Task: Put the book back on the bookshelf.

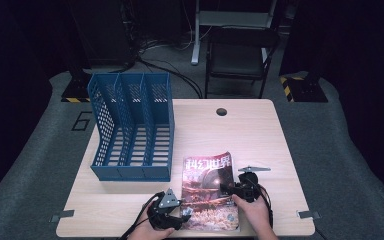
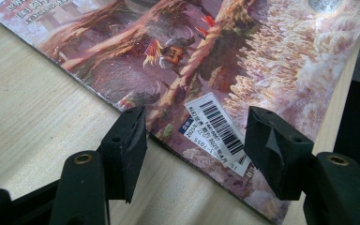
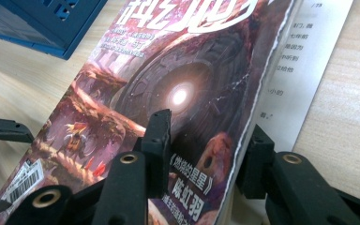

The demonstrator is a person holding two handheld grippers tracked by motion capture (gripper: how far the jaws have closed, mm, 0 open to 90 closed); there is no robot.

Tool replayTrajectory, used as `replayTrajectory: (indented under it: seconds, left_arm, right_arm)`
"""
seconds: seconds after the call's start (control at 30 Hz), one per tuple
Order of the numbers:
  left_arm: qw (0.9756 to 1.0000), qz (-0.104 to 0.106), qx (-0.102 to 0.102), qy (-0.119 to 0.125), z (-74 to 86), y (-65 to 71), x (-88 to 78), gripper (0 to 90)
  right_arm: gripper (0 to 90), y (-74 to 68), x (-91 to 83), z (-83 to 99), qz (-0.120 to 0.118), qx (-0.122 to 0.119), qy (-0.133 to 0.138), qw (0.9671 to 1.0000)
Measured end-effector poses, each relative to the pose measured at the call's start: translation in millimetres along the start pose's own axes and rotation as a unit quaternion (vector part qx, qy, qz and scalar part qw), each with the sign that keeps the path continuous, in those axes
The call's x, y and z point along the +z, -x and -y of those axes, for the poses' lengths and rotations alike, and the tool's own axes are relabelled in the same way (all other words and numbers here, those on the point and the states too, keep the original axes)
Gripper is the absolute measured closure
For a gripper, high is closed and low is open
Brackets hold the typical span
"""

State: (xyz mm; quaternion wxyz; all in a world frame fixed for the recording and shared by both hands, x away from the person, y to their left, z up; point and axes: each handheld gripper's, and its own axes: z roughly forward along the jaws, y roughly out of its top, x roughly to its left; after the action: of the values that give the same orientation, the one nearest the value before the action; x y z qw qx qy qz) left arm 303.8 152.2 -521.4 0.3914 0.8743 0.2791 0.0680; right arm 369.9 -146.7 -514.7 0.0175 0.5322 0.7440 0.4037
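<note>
The magazine (image 1: 210, 192) lay flat at the lower centre of the high view, near the front edge of the table (image 1: 260, 135), with the blue three-slot file holder (image 1: 132, 125) standing up and to the left of it. The left gripper (image 2: 194, 136) was spread, its jaws straddling the magazine's lower left corner without pinching it. The right gripper (image 3: 206, 150) was also spread, one jaw over the cover and the other outside the right edge, where the cover had lifted off an inner page (image 3: 295, 70).

Judged from that, the step was getting hold of the magazine (probably for the holder). The right jaw should slip under the raised edge and close on the whole block, not the cover alone.

Large white Chinese title characters ran across the cover's top. A barcode sticker (image 2: 215, 129) sat at the corner, its digits too small to read.
</note>
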Motion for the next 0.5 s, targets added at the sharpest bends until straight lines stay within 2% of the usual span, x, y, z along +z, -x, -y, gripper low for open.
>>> replayTrajectory:
  seconds: [0.5]
  left_arm:
    - [1.0000,0.005,0.000,-0.004,-0.2,-0.5,-0.9,39.2]
  right_arm:
    - [71.6,1.2,0.2,1.2,-0.004,-0.009,-0.001,1.0000]
